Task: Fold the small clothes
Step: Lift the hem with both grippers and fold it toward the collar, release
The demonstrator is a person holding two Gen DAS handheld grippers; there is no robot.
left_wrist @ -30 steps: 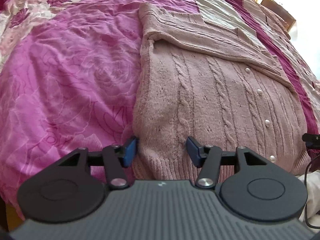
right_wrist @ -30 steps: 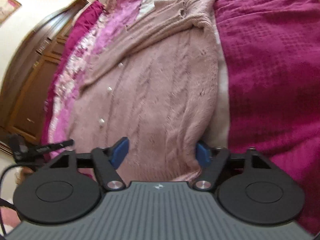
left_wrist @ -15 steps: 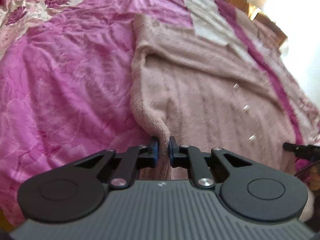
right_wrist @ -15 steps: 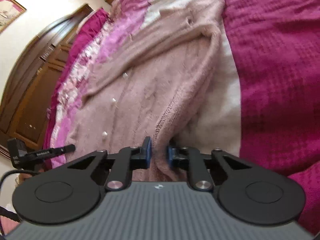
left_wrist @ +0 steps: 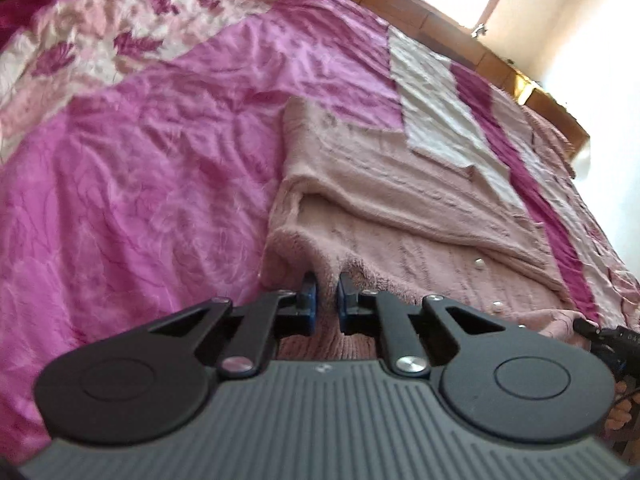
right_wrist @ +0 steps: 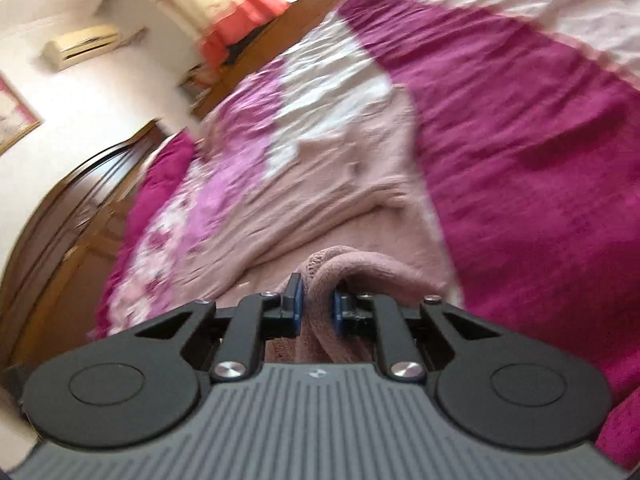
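Observation:
A dusty pink cable-knit cardigan (left_wrist: 400, 216) with pearl buttons lies on a bed, one sleeve folded across its chest. My left gripper (left_wrist: 325, 300) is shut on the cardigan's bottom hem at its left corner and lifts it off the bed. My right gripper (right_wrist: 316, 304) is shut on the hem's other corner, with the knit (right_wrist: 352, 264) bunched and looped over its fingers. The cardigan's upper part (right_wrist: 320, 184) lies flat beyond. The right gripper's tip shows at the right edge of the left wrist view (left_wrist: 600, 334).
The bed has a pink and magenta patchwork cover (left_wrist: 140, 184) with a white panel (left_wrist: 440, 92). A dark magenta blanket (right_wrist: 540, 152) lies right of the cardigan. A wooden headboard (left_wrist: 440, 28) and a dark wardrobe (right_wrist: 68, 216) stand beyond.
Both grippers have closed on the cardigan's hem corners, then lifted and carried the hem forward toward the collar. The hem now stands bunched above the lower body of the cardigan.

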